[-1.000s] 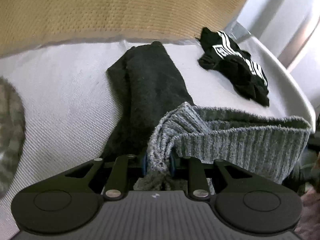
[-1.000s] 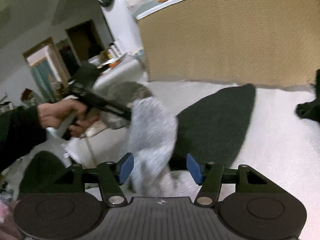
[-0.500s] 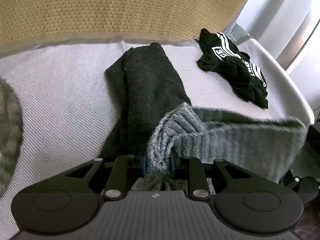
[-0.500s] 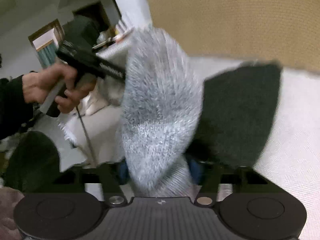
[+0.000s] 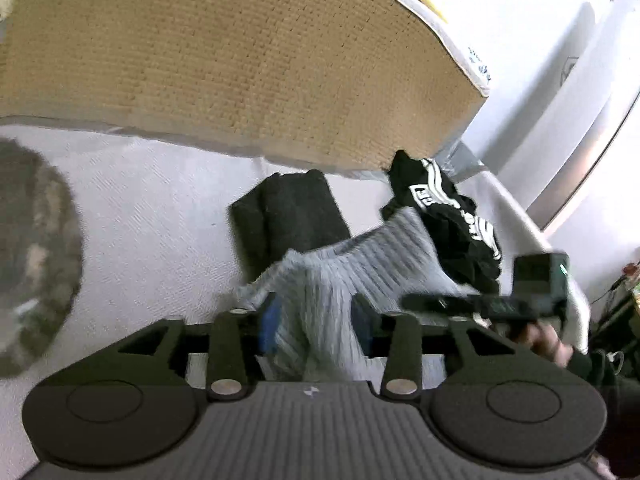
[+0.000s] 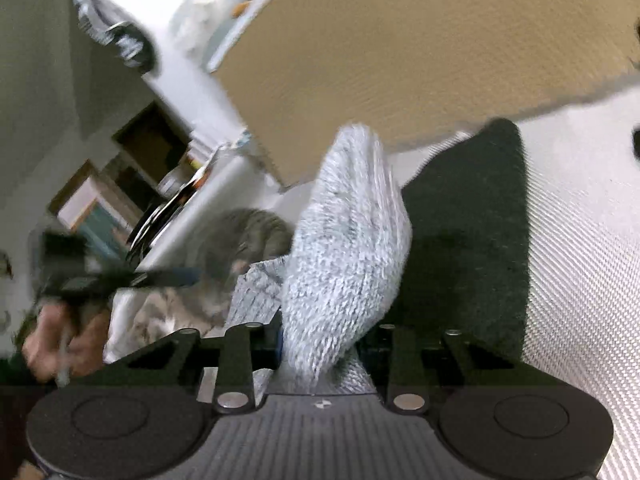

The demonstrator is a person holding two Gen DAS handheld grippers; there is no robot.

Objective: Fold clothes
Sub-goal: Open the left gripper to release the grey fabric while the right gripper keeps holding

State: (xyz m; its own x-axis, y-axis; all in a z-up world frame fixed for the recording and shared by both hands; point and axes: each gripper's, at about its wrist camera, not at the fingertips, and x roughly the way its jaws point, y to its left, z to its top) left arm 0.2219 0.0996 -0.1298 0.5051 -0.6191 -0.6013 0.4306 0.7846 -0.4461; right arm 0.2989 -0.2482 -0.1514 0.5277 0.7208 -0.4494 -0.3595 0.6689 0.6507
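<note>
Grey ribbed knit garment (image 5: 340,280) lifted over a white textured bed cover (image 5: 152,208), bunched and blurred. Runs between the blue pads of the left hand-held gripper (image 5: 314,326), whose jaws have just been opening; fabric lies in the gap, but cannot tell whether the pads press it. In the right wrist view, the same grey knit (image 6: 348,248) rises as a tall fold from between the jaws of the right hand-held gripper (image 6: 320,344), which have just been closing; pads mostly hidden by the cloth, seemingly clamped on it.

Dark charcoal folded garment (image 5: 288,216) flat on the bed cover just behind the grey knit, seen again on the right (image 6: 472,248). Black garment with white stripes (image 5: 448,216) crumpled further back, near the tan woven headboard (image 5: 240,60). Grey tabby cat (image 5: 32,256) at the left edge of the bed, also visible behind the knit (image 6: 248,240).

Right hand-held gripper seen from the left camera (image 5: 500,300), gripped by a hand (image 5: 544,344). Left hand (image 6: 60,340) blurred at lower left of the right view.
</note>
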